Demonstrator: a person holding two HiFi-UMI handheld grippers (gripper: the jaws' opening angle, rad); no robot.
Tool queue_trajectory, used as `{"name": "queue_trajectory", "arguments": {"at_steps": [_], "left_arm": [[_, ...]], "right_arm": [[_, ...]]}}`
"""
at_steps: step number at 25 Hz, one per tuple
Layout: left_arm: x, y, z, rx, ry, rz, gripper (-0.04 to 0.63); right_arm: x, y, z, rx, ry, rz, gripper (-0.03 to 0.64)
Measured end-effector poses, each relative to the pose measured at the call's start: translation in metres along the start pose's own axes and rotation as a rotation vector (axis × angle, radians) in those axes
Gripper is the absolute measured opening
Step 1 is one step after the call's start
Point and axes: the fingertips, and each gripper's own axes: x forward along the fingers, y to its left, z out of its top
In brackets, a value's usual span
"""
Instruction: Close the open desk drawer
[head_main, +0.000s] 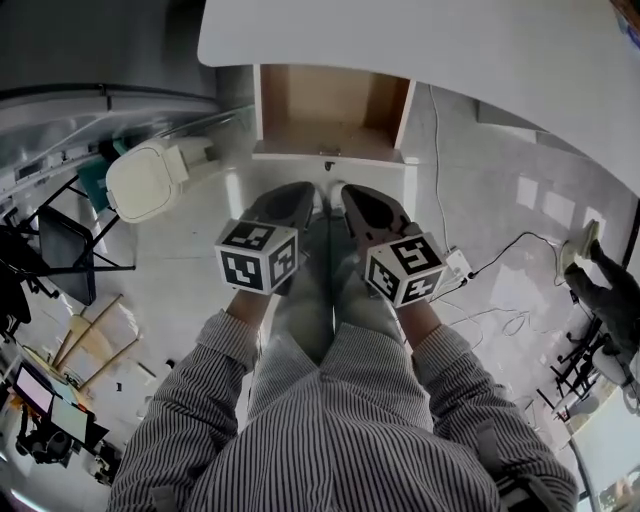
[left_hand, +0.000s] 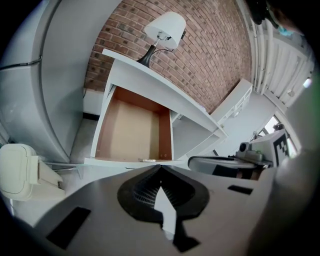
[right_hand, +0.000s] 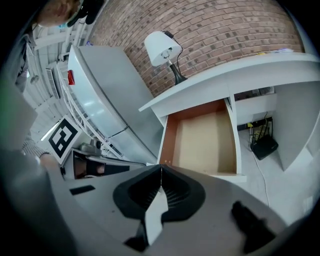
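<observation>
1. White lidded bin (head_main: 145, 180): on the floor at your far left, well apart from the desk.

2. Your left gripper (head_main: 303, 192): held above your knees and pointed at the drawer front. Its own view shows the jaws pressed together with nothing between them. The marker cube (head_main: 257, 256) sits at its rear, toward your wrist.

3. Desk drawer (head_main: 330, 110): pulled out from under the white desk (head_main: 450, 50) and standing open, so its brown inner floor is exposed. It lies straight ahead of both grippers. The white front edge is near the tips, apparently not touching them, though the steep angle makes this hard to judge.

4. Your right gripper (head_main: 352, 196): just beside the left one and aimed at the same front edge. Its jaws are likewise closed on each other and hold nothing. Its marker cube (head_main: 404, 268) is at the rear.

5. Lamp (left_hand: 165, 27): white shade, dark stem, upright on the desk top against the brick wall (left_hand: 210, 55).

6. Cable (head_main: 505, 245): loose on the floor to your right, running toward the desk's underside.
</observation>
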Motion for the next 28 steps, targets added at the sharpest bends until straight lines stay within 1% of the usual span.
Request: {"name": "queue_trajectory", "arguments": {"at_steps": [4, 8, 12, 16, 21, 24, 28], "left_arm": [[0.016, 0.009, -0.007, -0.004, -0.003, -0.007, 0.012], [0.034, 0.022, -0.022, -0.022, 0.005, 0.008, 0.012], [0.05, 0.034, -0.031, -0.026, -0.007, 0.023, 0.011], [0.063, 0.044, -0.037, -0.052, -0.016, 0.034, 0.012], [0.084, 0.054, -0.041, -0.062, -0.021, 0.053, 0.012], [0.093, 0.059, -0.042, -0.063, -0.045, 0.071, 0.012], [0.097, 0.064, -0.038, -0.056, -0.114, 0.085, 0.012]], "right_arm": [[0.011, -0.01, -0.019, 0.007, 0.031, -0.017, 0.017], [0.025, -0.022, -0.039, 0.021, 0.049, -0.04, 0.017], [0.038, -0.037, -0.051, 0.064, 0.039, -0.068, 0.017], [0.047, -0.052, -0.059, 0.098, 0.024, -0.087, 0.017], [0.06, -0.07, -0.066, 0.109, 0.016, -0.108, 0.017], [0.066, -0.08, -0.07, 0.118, -0.002, -0.137, 0.017], [0.066, -0.097, -0.068, 0.131, -0.07, -0.216, 0.017]]}}
